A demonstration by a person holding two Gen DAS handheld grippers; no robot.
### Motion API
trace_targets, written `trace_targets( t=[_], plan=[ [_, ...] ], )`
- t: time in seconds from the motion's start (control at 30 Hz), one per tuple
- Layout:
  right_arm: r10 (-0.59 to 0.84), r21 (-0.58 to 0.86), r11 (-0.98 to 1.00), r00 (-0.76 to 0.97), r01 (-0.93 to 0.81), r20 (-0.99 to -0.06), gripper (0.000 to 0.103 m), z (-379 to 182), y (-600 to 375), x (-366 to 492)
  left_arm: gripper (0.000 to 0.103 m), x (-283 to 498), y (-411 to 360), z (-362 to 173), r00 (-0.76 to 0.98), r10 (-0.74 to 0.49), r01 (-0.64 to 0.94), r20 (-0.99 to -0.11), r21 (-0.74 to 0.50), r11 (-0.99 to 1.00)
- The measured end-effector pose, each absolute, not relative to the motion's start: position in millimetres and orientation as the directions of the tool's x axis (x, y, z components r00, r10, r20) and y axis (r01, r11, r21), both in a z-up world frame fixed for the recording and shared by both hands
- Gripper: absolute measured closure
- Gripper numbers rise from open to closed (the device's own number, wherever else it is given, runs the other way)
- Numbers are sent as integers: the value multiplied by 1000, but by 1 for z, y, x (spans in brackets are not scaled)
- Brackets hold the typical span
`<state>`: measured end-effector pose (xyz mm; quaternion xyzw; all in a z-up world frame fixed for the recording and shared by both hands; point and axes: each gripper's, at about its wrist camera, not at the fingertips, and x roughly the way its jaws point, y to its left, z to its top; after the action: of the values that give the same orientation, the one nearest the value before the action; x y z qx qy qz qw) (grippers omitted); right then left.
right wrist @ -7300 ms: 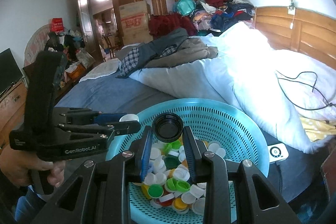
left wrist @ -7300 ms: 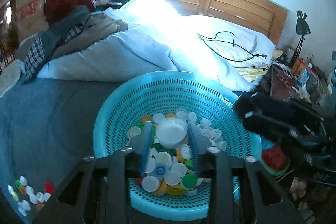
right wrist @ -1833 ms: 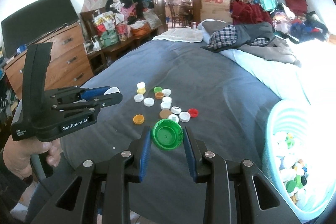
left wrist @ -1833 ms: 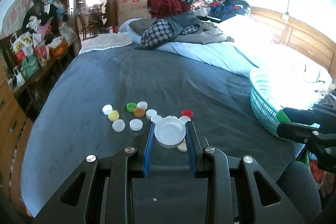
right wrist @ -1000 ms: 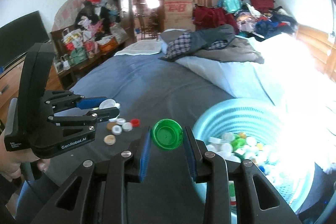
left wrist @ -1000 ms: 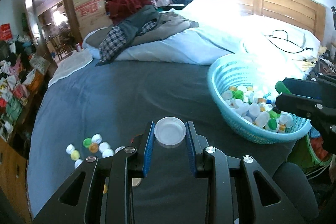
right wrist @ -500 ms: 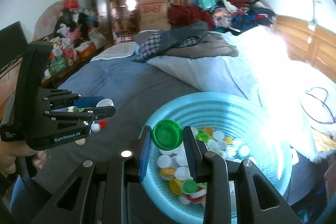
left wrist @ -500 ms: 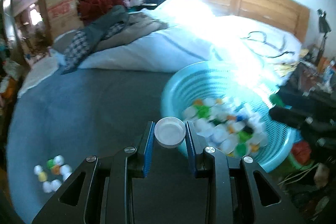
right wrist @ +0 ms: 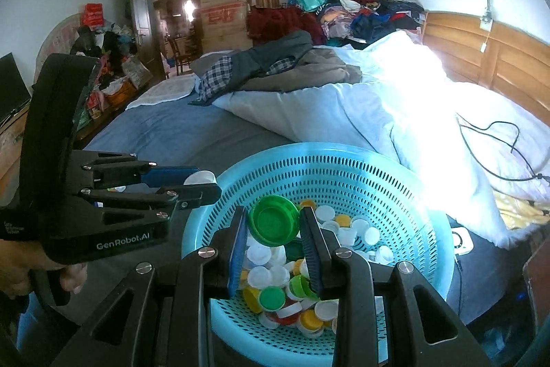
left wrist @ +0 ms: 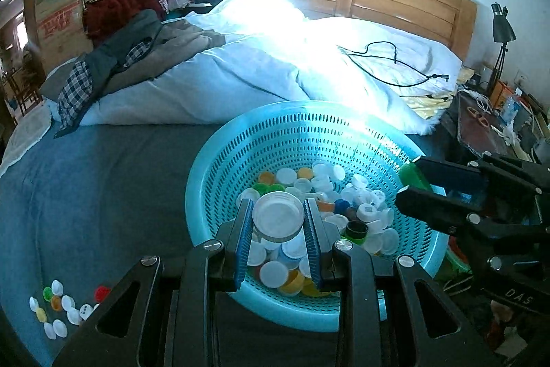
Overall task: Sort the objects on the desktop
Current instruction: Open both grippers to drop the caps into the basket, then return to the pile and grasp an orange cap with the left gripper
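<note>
A turquoise perforated basket [left wrist: 220,167] [right wrist: 347,160] sits on the blue bedsheet, holding several bottle caps in white, yellow, green and orange. My left gripper [left wrist: 277,219] is shut on a white cap [left wrist: 277,215] and hovers over the basket's near left side. My right gripper [right wrist: 273,224] is shut on a green cap [right wrist: 273,219], held above the caps in the basket. In the right wrist view the left gripper [right wrist: 202,184] reaches in from the left over the basket rim. The right gripper [left wrist: 410,183] shows at the right of the left wrist view.
A small group of loose caps [left wrist: 58,308] lies on the sheet at lower left. A white duvet [left wrist: 275,67] with a black cable [left wrist: 388,64] lies behind the basket. Clothes [right wrist: 275,67] are piled further back. A cluttered bedside table [left wrist: 488,126] stands at right.
Both grippers swung from the loose caps on the sheet toward the basket, which now sits right under them. Each still grips its cap.
</note>
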<state>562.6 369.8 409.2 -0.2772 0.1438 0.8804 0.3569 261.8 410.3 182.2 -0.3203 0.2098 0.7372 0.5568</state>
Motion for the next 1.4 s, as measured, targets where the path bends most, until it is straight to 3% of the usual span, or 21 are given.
trace_targets(
  t=[0.5, 0.53, 0.57, 0.63, 0.67, 0.77, 1.0, 1.2, 1.4],
  plan=[
    [553, 53, -699, -585, -713, -593, 69, 406, 373, 560, 78, 266, 414, 184, -160, 696, -960, -700, -56, -276],
    [557, 47, -697, -580, -716, -595, 69, 405, 374, 560, 77, 266, 414, 184, -151, 698, -961, -700, -62, -270],
    [562, 41, -693, -575, -720, -595, 68, 405, 373, 560, 65, 265, 414, 183, -149, 697, -960, -701, -65, -272],
    [571, 40, -686, -572, -727, -589, 53, 406, 373, 562, 46, 263, 410, 184, -171, 706, -955, -687, -62, -291],
    [578, 39, -682, -571, -730, -584, 46, 407, 372, 564, 45, 261, 407, 185, -177, 712, -951, -679, -68, -301],
    [582, 37, -679, -568, -733, -582, 45, 409, 370, 566, 45, 253, 394, 183, -190, 716, -943, -671, -79, -324],
    [536, 46, -718, -594, -694, -599, 41, 395, 346, 558, 45, 202, 292, 145, -320, 674, -871, -666, -72, -485],
    [453, 76, -766, -619, -639, -642, 41, 364, 312, 543, 45, 132, 171, 84, -443, 500, -691, -744, -72, -719],
    [381, 78, -805, -612, -589, -693, 41, 339, 284, 522, 45, 103, 127, 41, -415, 451, -638, -790, -100, -763]
  ],
)
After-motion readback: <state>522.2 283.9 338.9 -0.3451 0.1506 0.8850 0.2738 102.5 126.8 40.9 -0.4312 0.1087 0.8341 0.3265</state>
